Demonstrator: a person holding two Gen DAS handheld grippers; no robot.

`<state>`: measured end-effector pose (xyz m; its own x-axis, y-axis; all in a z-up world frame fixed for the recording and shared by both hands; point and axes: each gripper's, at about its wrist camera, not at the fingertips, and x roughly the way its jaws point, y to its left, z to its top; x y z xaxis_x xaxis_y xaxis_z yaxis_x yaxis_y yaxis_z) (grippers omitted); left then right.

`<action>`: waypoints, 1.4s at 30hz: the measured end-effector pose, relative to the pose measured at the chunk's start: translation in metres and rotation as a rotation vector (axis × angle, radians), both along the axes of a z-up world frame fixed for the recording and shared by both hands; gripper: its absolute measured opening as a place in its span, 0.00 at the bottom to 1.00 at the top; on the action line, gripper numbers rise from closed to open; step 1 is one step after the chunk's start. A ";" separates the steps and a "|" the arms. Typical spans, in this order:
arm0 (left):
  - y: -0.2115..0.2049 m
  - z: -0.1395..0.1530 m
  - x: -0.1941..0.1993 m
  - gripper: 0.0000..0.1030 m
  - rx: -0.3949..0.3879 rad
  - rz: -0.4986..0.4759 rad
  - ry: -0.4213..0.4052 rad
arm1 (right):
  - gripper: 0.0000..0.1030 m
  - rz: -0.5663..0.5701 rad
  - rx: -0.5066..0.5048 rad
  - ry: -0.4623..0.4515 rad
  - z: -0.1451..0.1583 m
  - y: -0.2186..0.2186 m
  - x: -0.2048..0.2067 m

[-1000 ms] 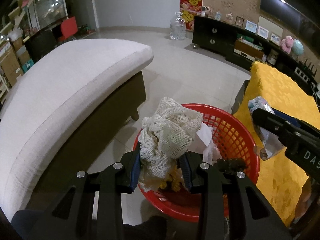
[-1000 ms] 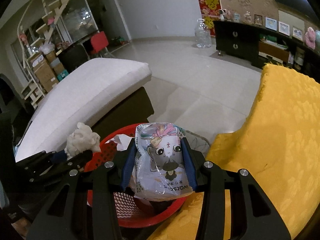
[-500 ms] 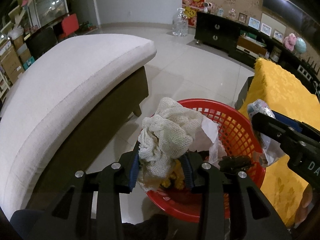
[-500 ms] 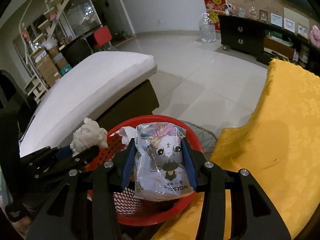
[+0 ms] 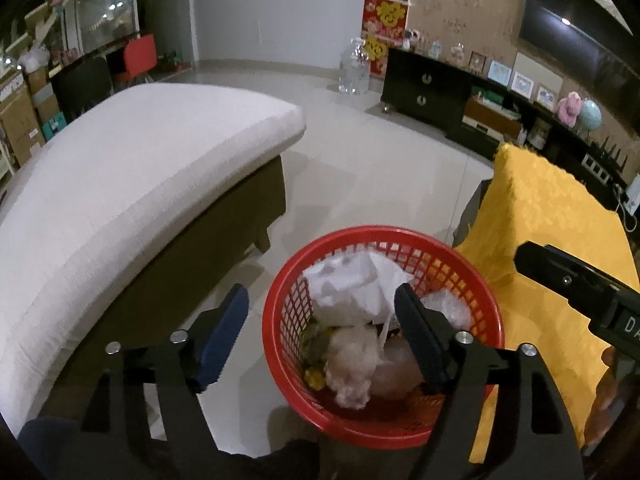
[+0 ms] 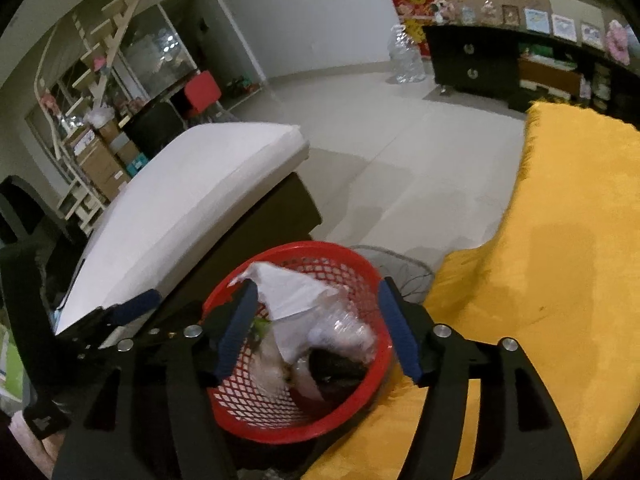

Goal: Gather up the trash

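I am holding both grippers above the red basket (image 5: 382, 336), which is standing on the floor between the white-cushioned sofa (image 5: 132, 184) at its 9 o'clock and the yellow cloth (image 5: 552, 232) at its 3 o'clock; I judge it is parked there so either hand can reach it from the seat. The left gripper (image 5: 322, 328) is opening, its blue pads wide apart with nothing between them, one finger over the floor at the basket's 9 o'clock and the other over its middle. The right gripper (image 6: 316, 328) is also opening, empty, straddling the basket mouth so that anything let go would fall straight inside. The trash is lying in the basket: a white plastic bag (image 5: 356, 284) on top toward 12 o'clock, a pale crumpled wad (image 5: 352, 360) lower toward 6 o'clock, some yellow scraps (image 5: 314, 376) at 7 o'clock, and a dark lump (image 6: 336, 364) seen from the right wrist; the shapes are blurred. I judge this drop is finished and both hands are free for more.
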<state>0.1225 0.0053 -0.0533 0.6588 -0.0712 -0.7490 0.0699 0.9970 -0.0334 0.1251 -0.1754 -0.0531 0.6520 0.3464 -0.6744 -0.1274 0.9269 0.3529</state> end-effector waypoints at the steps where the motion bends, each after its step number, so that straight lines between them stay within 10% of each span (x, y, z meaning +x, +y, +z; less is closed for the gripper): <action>1: 0.000 0.002 -0.001 0.74 0.000 0.002 -0.010 | 0.69 -0.012 -0.012 -0.008 0.001 -0.002 -0.002; 15: -0.008 0.036 -0.042 0.85 0.065 0.012 -0.170 | 0.93 -0.093 -0.123 -0.154 0.026 -0.023 -0.051; 42: -0.003 0.075 -0.105 0.88 0.066 0.032 -0.289 | 0.93 -0.099 -0.182 -0.233 0.042 -0.016 -0.111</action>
